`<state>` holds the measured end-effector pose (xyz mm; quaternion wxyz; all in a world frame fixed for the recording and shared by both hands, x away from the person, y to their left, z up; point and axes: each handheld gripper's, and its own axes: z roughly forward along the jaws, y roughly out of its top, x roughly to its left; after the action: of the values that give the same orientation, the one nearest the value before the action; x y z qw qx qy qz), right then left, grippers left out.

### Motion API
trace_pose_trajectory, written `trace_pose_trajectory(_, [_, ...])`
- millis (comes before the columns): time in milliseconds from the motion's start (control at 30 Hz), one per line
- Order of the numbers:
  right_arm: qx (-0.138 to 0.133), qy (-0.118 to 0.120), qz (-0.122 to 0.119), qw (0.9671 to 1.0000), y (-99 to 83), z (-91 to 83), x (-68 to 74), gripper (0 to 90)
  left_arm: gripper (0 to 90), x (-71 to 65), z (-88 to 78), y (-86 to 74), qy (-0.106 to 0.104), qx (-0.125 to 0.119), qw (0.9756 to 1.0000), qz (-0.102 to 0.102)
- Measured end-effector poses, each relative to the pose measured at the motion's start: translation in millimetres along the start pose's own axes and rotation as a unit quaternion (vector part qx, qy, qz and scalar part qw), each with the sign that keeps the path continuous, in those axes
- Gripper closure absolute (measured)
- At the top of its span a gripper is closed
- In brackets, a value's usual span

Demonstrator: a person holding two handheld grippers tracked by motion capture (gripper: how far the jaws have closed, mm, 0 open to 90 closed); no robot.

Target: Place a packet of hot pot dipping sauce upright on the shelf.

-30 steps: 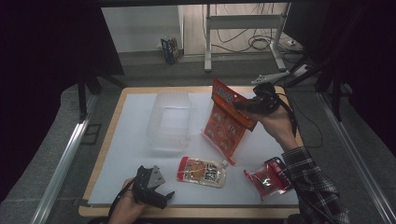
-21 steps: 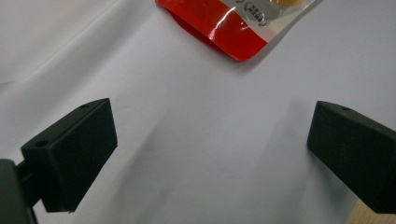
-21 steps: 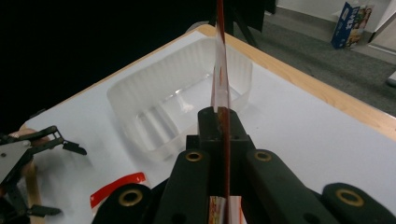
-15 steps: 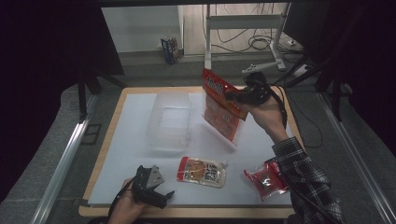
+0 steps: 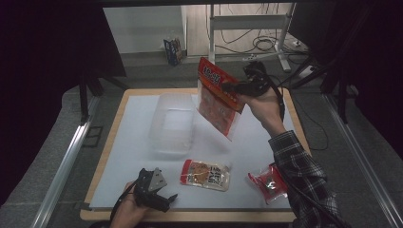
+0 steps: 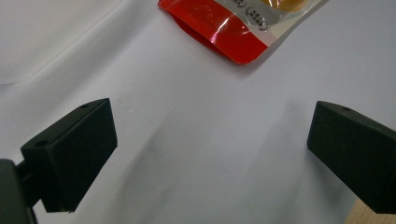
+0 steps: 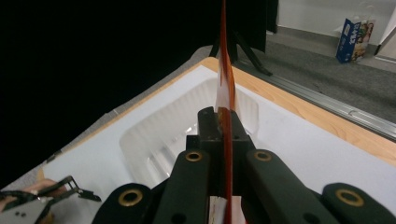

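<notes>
Upper centre, held: right gripper [image 5: 227, 87] clenched on red bag [image 5: 216, 102], lifted beside the bin [image 5: 172, 124].
Advice: carry bag over bin, lower, then release.
Lower left: left gripper [image 5: 168, 199] released, idle.

A red snack bag [image 5: 218, 97] with white lettering is being held tilted in the air by its upper edge, just beside a clear plastic tub [image 5: 172, 124] that is lying open on the tabletop [image 5: 128, 137].
</notes>
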<state>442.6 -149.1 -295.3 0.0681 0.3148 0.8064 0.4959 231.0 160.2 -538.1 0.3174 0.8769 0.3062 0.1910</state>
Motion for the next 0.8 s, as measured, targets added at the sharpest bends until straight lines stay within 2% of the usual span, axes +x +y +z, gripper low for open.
trace_pose_trajectory(200, [-0.007,0.001,0.009,0.9999,10.1,11.9,2.4,89.2,1.5,0.0,-0.4,0.1,0.0,-0.001,1.0,-0.002])
trace_pose_trajectory(433, [-0.019,0.014,0.023,0.9994,22.1,30.5,6.5,89.2,1.5,0.0,-0.5,0.1,-0.002,-0.001,1.0,0.0])
trace_pose_trajectory(800, [-0.03,0.02,0.038,0.9986,38.1,61.8,20.8,89.2,1.4,0.1,-1.1,0.3,-0.002,-0.005,1.0,-0.001])
